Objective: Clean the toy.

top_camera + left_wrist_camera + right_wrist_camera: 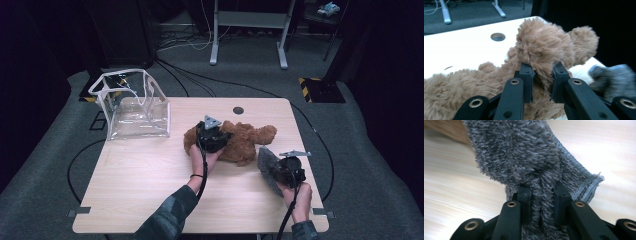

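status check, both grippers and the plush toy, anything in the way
Left gripper shut on plush toy. Right gripper shut on grey cloth. Clear bag off to the left, nothing blocking.

The high view looks from above the person's side, forward and down, far enough back to take in the whole counter (150, 190), the grey floor around it and a desk frame (248, 30) beyond. The left gripper view rides on the left gripper (212, 136) and looks along its jaws, low over the counter and very close to the brown plush toy (544, 47); it faces the counter's far edge and the same desk frame (445, 12). The right gripper view sits on the right gripper (287, 167), pressed close to the grey fuzzy cloth (524, 157), with counter wood behind. The high and left gripper views share the plush toy, the counter's round hole (498, 37) and the grey cloth.
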`<state>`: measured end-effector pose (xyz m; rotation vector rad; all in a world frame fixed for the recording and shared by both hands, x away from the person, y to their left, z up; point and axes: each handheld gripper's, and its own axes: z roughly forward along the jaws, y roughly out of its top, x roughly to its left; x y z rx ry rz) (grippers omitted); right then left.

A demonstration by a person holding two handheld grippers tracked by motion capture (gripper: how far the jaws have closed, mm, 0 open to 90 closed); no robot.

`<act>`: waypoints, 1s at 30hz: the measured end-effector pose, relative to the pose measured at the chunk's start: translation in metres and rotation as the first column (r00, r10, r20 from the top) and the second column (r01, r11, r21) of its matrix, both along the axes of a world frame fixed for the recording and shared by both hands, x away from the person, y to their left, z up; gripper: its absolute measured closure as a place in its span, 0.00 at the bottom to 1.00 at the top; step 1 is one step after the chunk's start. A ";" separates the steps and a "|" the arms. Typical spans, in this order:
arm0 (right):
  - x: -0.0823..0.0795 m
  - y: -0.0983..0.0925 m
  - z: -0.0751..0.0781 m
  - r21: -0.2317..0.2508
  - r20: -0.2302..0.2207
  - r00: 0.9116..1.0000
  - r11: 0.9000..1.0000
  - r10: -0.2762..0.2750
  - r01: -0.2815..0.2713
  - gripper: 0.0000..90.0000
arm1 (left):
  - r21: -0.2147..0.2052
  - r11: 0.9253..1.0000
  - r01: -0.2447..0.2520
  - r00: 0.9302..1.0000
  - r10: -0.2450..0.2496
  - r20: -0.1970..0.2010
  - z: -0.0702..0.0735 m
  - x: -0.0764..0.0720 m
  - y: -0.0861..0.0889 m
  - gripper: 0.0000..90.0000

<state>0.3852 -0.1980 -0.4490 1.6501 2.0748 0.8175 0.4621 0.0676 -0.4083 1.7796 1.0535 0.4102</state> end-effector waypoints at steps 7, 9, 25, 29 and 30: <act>0.021 0.061 0.042 -0.015 0.106 0.988 0.994 0.111 -0.110 0.81 | -0.006 1.000 -0.017 0.999 0.017 -0.050 -0.005 0.012 0.013 0.82; 0.032 0.078 0.048 -0.021 0.114 0.985 0.991 0.133 -0.131 0.80 | -0.002 1.000 -0.019 0.999 0.019 -0.051 -0.005 0.013 0.013 0.81; 0.079 0.102 0.050 -0.057 0.091 0.990 0.993 0.106 -0.101 0.81 | 0.034 0.999 -0.011 0.994 0.015 -0.109 -0.008 0.030 0.022 0.80; 0.084 0.082 0.051 -0.062 0.096 0.994 0.997 0.049 -0.043 0.81 | 0.034 0.999 -0.017 0.993 0.021 -0.114 -0.007 0.031 0.024 0.79; 0.085 0.074 0.051 -0.072 0.097 0.995 0.997 0.027 -0.020 0.81 | 0.029 0.999 -0.018 0.993 0.021 -0.114 -0.007 0.032 0.025 0.79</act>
